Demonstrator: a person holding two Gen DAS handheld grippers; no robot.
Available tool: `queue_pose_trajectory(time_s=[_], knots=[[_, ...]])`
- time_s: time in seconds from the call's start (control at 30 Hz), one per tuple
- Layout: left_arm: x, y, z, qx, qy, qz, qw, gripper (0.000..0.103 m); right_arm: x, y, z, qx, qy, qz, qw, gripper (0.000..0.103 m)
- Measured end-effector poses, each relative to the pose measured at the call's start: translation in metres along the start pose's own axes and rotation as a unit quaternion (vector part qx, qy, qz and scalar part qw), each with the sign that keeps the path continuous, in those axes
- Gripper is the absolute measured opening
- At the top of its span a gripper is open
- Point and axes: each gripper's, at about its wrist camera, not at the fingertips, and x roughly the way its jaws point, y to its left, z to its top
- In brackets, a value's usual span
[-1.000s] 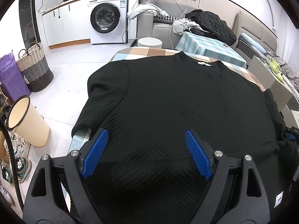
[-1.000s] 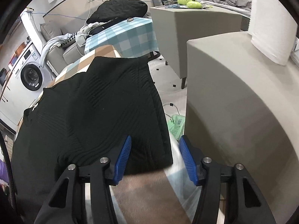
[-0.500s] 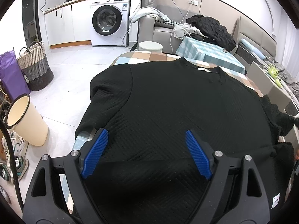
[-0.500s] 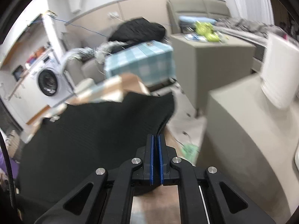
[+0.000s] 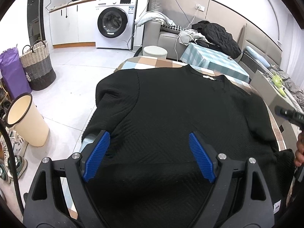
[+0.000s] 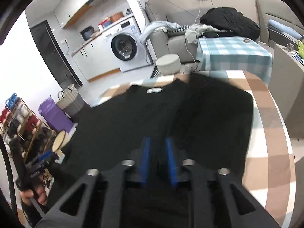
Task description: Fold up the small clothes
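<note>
A black knit sweater [image 5: 180, 104] lies flat on a table with a checked cloth [image 5: 152, 62], its neck label [image 5: 208, 77] at the far end. My left gripper [image 5: 150, 152] hovers open over the near hem, nothing between its pads. In the blurred right wrist view my right gripper [image 6: 158, 152] is over the sweater [image 6: 133, 123]. Its jaws are opening, a narrow gap between the blue pads with black sleeve fabric in it. The sleeve now lies on the table's right side. That gripper also shows at the left view's right edge [image 5: 290, 114].
A cream bucket [image 5: 24, 119], a woven basket [image 5: 38, 66] and a purple bag [image 5: 11, 72] stand on the floor to the left. Behind are a washing machine [image 5: 114, 20], a round stool [image 5: 154, 51] and a blue-checked table [image 5: 210, 60]. A grey cabinet [image 6: 285, 76] flanks the right.
My right gripper shut on the sleeve hanging off the table's right edge, swung it up over the sweater, and its jaws have now parted. The left gripper has stayed put.
</note>
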Motion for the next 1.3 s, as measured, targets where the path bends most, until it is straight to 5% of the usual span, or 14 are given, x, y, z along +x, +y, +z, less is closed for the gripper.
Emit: queue_pose_trajectory(time_s=[0.27, 0.47, 0.63, 0.77, 1.0, 1.3], knots=[[0.003, 0.032, 0.005, -0.043, 0.008, 0.027, 0.9987, 0.084, 0.036, -0.040, -0.048, 0.054, 0.095, -0.095, 0.989, 0.033], [0.014, 0.093, 0.001, -0.151, 0.029, 0.037, 0.9875, 0.084, -0.002, -0.036, -0.055, 0.073, 0.049, -0.081, 0.993, 0.047], [0.032, 0.148, -0.004, -0.263, 0.051, 0.013, 0.9633, 0.083, -0.027, -0.036, -0.059, 0.085, 0.025, -0.074, 0.993, 0.054], [0.035, 0.186, -0.012, -0.349, 0.062, -0.021, 0.9350, 0.083, -0.036, -0.039, -0.068, 0.118, 0.017, -0.066, 0.991, 0.054], [0.052, 0.213, -0.035, -0.422, 0.088, -0.081, 0.8988, 0.074, -0.037, -0.038, -0.074, 0.129, 0.023, -0.055, 0.990, 0.055], [0.110, 0.224, -0.056, -0.465, 0.139, -0.130, 0.8647, 0.074, -0.041, -0.028, -0.068, 0.124, 0.012, -0.056, 0.991, 0.057]])
